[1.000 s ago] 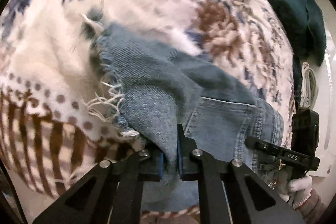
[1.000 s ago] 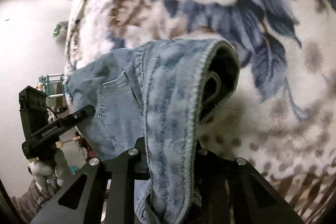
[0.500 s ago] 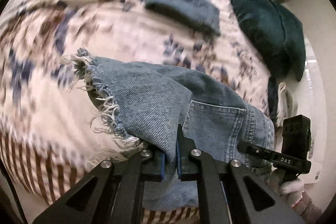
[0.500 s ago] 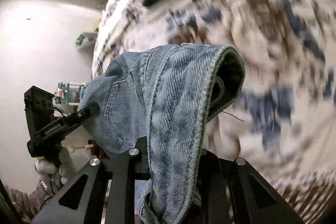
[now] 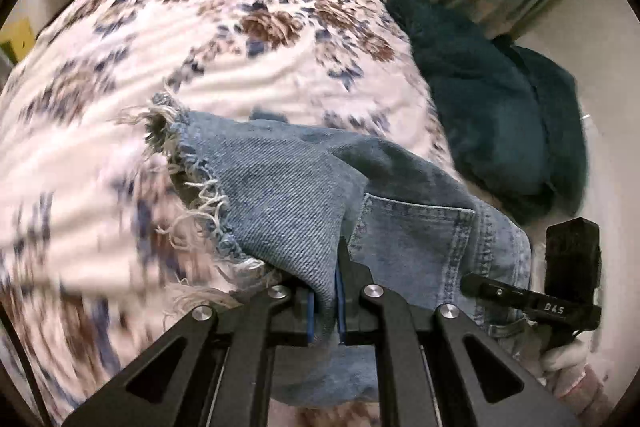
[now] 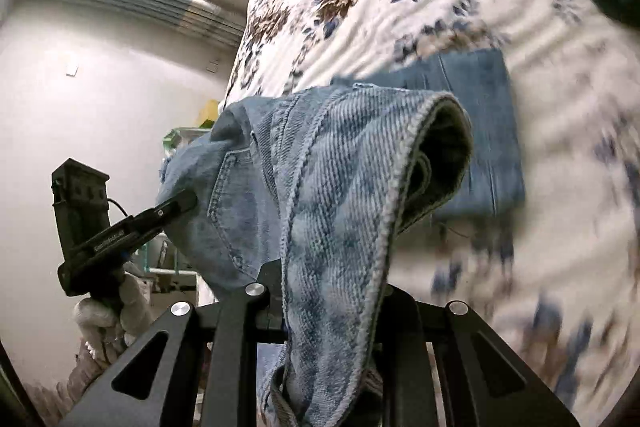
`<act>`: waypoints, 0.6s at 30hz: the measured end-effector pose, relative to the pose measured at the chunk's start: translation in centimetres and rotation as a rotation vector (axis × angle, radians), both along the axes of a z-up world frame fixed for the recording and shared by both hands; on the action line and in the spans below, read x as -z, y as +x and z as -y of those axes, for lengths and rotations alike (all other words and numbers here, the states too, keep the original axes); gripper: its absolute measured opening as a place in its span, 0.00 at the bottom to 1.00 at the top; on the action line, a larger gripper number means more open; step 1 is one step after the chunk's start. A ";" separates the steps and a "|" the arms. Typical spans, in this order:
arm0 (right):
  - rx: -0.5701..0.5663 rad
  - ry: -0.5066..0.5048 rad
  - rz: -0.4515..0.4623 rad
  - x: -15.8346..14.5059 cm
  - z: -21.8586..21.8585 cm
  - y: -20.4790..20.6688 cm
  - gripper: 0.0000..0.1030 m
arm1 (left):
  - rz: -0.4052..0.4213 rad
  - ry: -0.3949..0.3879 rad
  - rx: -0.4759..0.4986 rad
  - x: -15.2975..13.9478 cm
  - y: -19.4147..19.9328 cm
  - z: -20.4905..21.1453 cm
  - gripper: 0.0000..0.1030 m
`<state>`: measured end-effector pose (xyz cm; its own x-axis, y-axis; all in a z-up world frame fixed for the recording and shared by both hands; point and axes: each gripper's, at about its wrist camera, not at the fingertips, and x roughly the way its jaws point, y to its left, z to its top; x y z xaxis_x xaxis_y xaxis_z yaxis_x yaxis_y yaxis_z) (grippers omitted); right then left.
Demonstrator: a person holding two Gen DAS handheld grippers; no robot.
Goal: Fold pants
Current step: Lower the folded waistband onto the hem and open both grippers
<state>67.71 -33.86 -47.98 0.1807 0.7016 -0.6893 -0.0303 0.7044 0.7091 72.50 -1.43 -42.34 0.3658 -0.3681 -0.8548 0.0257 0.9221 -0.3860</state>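
Light blue denim pants (image 5: 280, 195) with a frayed hem (image 5: 192, 183) hang in the air over the floral bed. My left gripper (image 5: 325, 299) is shut on a fold of denim near the frayed leg end. My right gripper (image 6: 332, 291) is shut on the waistband (image 6: 360, 187), which loops open above the fingers. The back pocket (image 5: 408, 235) shows between the two grippers. The right gripper also shows in the left wrist view (image 5: 532, 303), and the left gripper in the right wrist view (image 6: 132, 227).
A floral blanket (image 5: 240, 27) covers the bed. A dark teal blanket (image 5: 500, 115) lies at its far side near curtains. A folded piece of blue denim (image 6: 480, 131) lies on the bed. A wall and shelf (image 6: 180, 143) stand left.
Both grippers have lifted the pants higher and tilted up, so more of the bed and room shows. Both keep their hold on the denim.
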 end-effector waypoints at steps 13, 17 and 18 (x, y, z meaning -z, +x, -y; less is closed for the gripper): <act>-0.028 -0.079 -0.265 16.9 2.8 16.7 0.63 | -0.268 -0.004 -0.041 18.2 11.5 -1.0 0.16; -0.016 -0.117 -0.264 14.2 5.0 15.4 0.65 | -0.248 -0.078 -0.082 16.5 7.8 -2.9 0.29; -0.014 -0.094 -0.269 14.0 5.1 15.0 0.65 | -0.252 -0.093 -0.087 16.2 6.8 -3.0 0.30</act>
<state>82.67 -38.99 -61.95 -0.0263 0.6337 -0.7731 0.1400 0.7681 0.6248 79.32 1.55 -58.59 0.1800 -0.4261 -0.8866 -0.1592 0.8768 -0.4537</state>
